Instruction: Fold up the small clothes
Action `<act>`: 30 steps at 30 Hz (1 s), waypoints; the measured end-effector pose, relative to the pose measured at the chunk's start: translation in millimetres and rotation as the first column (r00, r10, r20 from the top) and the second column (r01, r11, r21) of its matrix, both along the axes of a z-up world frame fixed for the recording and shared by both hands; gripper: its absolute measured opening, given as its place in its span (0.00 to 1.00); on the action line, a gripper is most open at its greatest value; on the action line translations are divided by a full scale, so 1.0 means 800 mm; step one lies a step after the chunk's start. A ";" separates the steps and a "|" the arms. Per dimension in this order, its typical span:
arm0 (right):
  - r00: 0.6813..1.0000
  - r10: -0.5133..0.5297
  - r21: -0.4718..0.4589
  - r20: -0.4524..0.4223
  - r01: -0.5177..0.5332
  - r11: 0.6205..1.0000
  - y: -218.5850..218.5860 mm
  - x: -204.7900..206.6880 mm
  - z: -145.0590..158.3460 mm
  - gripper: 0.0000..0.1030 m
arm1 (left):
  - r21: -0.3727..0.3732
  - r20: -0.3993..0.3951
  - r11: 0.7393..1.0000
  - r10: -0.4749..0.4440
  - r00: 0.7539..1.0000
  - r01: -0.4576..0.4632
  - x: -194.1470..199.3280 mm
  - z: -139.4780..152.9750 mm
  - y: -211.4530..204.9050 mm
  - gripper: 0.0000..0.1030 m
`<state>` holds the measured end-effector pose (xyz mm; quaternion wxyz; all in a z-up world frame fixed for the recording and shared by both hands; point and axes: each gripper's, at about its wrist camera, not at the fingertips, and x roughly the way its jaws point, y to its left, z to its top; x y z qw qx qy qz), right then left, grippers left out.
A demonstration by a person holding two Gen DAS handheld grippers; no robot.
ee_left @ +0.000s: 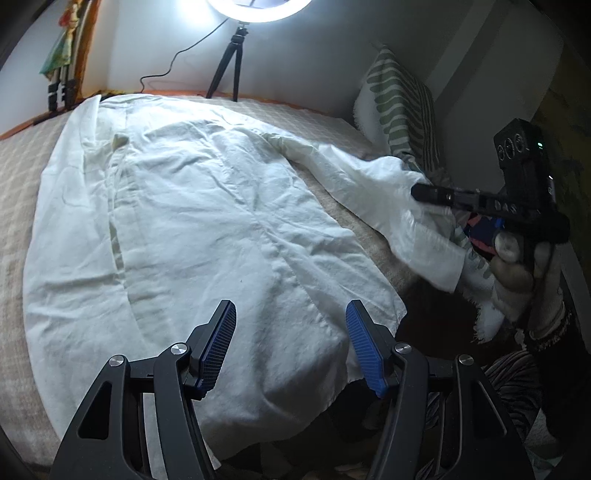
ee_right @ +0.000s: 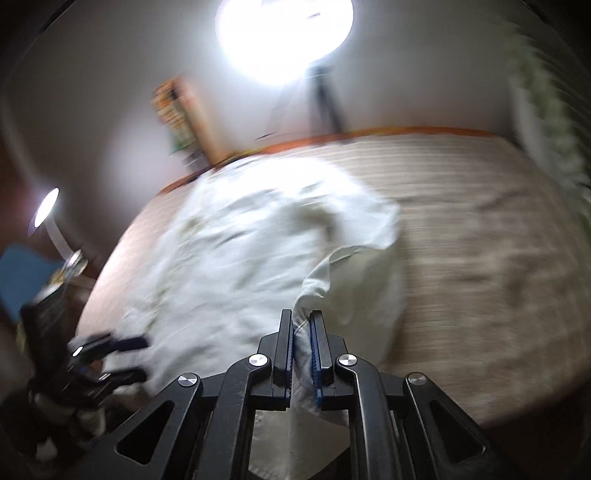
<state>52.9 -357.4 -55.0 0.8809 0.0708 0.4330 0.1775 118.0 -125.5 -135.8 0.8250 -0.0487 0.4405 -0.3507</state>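
Nearest us, our left gripper (ee_left: 290, 345) hovers with its jaws standing apart and nothing between them, just above the near hem of the white shirt (ee_left: 192, 206). Our right gripper (ee_right: 302, 347) is clamped on the sleeve (ee_right: 314, 280), cloth pinched between its blue pads. The shirt lies spread across the checked bedspread (ee_right: 480, 229), its body flat and the sleeve lifted off to its right side.

To fold well, we judge we should carry the sleeve across the body in a low arc, keep it taut, and pin the hem with the free gripper so the body does not drag.

Beyond stand a striped pillow (ee_left: 402, 107) and a ring light (ee_left: 258, 7). We see no containers.
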 end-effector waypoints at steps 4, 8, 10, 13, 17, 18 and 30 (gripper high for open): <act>0.982 0.188 0.008 -0.030 -0.188 0.982 0.065 -0.012 -0.013 0.07 | -0.004 -0.007 1.000 0.025 1.000 -0.025 -0.002 -0.004 0.013 0.60; 0.935 0.346 -0.022 -0.084 -0.349 0.937 0.102 -0.018 -0.027 0.39 | -0.015 -0.038 1.000 0.024 0.999 -0.025 -0.002 -0.011 0.015 0.60; 0.929 0.363 -0.014 -0.072 -0.365 0.931 0.103 -0.014 -0.020 0.39 | -0.019 -0.052 1.000 0.016 0.999 -0.017 -0.002 -0.014 0.011 0.60; 0.942 0.332 0.048 -0.051 -0.330 0.943 0.078 0.017 -0.002 0.42 | -0.017 -0.062 1.000 0.005 0.998 -0.006 0.000 -0.019 -0.002 0.60; 0.985 0.161 -0.013 -0.061 -0.162 0.987 0.052 0.087 0.009 0.43 | 0.038 -0.036 0.999 -0.002 0.999 0.004 0.002 -0.027 -0.024 0.60; 0.991 0.114 -0.018 -0.074 -0.116 0.993 0.047 0.110 0.008 0.43 | 0.037 -0.034 0.999 -0.009 0.999 0.010 0.001 -0.029 -0.027 0.59; 0.967 -0.149 -0.108 -0.206 0.129 0.986 0.028 0.328 -0.061 0.40 | -0.056 -0.051 0.998 -0.028 0.998 0.025 0.010 -0.059 -0.039 0.06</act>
